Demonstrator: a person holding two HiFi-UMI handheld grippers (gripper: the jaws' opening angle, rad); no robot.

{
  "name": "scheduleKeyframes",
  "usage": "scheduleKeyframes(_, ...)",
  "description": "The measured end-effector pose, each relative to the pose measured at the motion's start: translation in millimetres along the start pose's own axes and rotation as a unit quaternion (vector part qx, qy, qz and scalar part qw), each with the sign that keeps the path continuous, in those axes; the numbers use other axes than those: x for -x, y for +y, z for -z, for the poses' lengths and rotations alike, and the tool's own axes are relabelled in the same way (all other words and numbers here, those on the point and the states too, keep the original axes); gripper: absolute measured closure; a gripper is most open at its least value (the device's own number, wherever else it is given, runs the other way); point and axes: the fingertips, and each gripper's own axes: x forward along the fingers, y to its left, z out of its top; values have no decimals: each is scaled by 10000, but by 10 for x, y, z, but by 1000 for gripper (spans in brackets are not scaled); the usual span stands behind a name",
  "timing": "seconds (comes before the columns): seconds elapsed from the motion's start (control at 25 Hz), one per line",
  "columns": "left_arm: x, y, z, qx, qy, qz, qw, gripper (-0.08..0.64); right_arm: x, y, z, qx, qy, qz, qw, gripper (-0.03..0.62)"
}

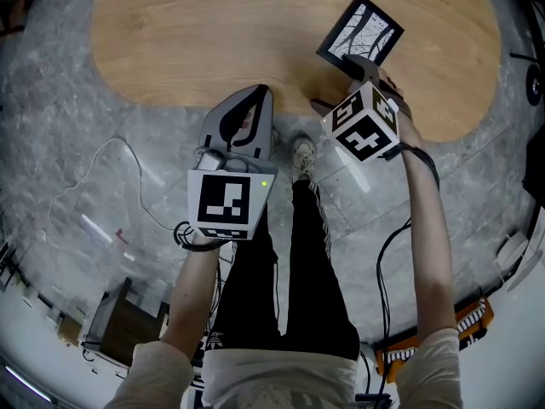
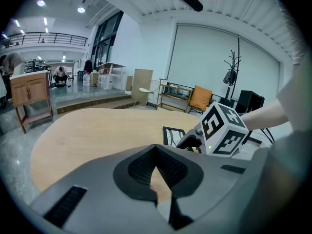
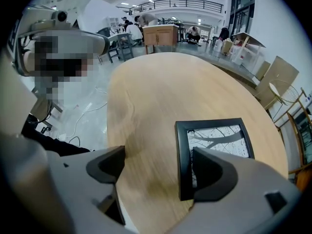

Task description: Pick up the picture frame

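Picture frame (image 1: 360, 32) lies flat on the wooden table (image 1: 213, 41), upper right of the head view; right gripper (image 3: 158, 165) is wide open and empty, one jaw over the frame's near corner, while left gripper (image 2: 156, 152) at centre is closed on nothing.

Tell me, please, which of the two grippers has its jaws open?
The right gripper: its jaws stand wide apart at the edge of the picture frame, whereas the left gripper has its jaws closed together on nothing.
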Motion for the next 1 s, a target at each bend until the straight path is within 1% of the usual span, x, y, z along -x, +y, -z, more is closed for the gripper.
scheduleKeyframes(0.12, 0, 4, -32, 74, -5, -5, 10000, 551, 23, 10, -11, 1, -15, 25, 10000, 150)
scheduleKeyframes(0.24, 29, 9, 10, 89, 15, -39, 10000, 551, 36, 93, 22, 70, 5, 18, 10000, 150)
scheduleKeyframes(0.4, -34, 81, -129, 128, 40, -93, 9999, 551, 114, 78, -20, 173, 33, -26, 9998, 150)
scheduleKeyframes(0.48, -37, 89, -151, 138, 40, -109, 9998, 551, 129, 152, 29, 387, 127, -26, 9992, 149)
scheduleKeyframes(0.6, 118, -12, 59, 111, 37, -119, 9999, 551, 88, 549, 289, 1030, 320, 169, 9940, 149)
scheduleKeyframes(0.64, 184, -62, 160, 102, 35, -121, 9999, 551, 68, 704, 391, 1155, 343, 236, 9924, 149)
scheduleKeyframes(0.72, 261, -132, 299, 85, 28, -124, 9999, 551, 44, 907, 534, 1206, 333, 333, 9916, 150)
scheduleKeyframes(0.76, 267, -142, 316, 76, 27, -125, 9999, 551, 44, 937, 562, 1188, 322, 380, 9917, 150)
scheduleKeyframes(1.0, 204, -11, 165, 127, 77, -144, 9998, 551, 90, 783, 438, 1246, 358, 731, 9889, 150)
